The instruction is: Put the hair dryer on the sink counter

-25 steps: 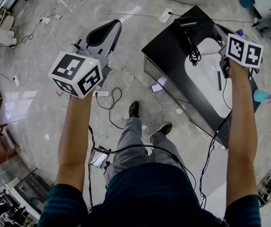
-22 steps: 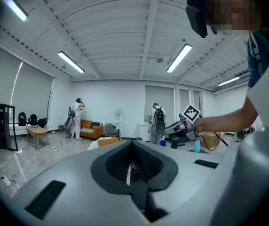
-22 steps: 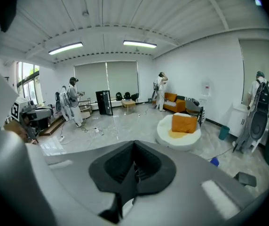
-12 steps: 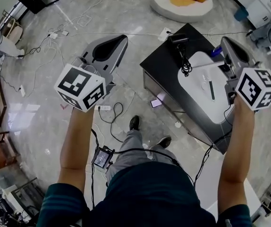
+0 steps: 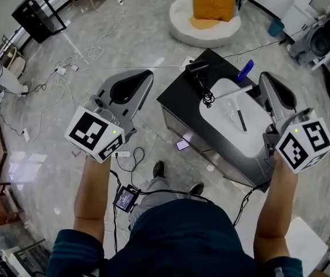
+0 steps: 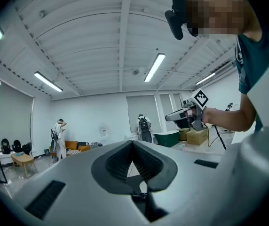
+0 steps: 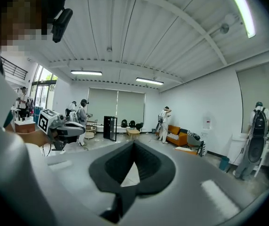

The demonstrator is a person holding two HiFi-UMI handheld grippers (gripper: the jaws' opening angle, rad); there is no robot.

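Jaws pressed together and empty on both: left gripper (image 5: 143, 77) left of sink counter (image 5: 176, 100), right gripper (image 5: 267, 79) above its right side; hair dryer (image 5: 196, 68) on counter's far-left corner, cord (image 5: 205, 94) beside basin (image 5: 222, 120)

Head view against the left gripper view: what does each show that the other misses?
Only the head view: the black sink counter, the hair dryer on its far corner, and floor cables. Only the left gripper view: ceiling lights and a standing person in white. Both: the right gripper, and the left gripper with jaws together, empty.
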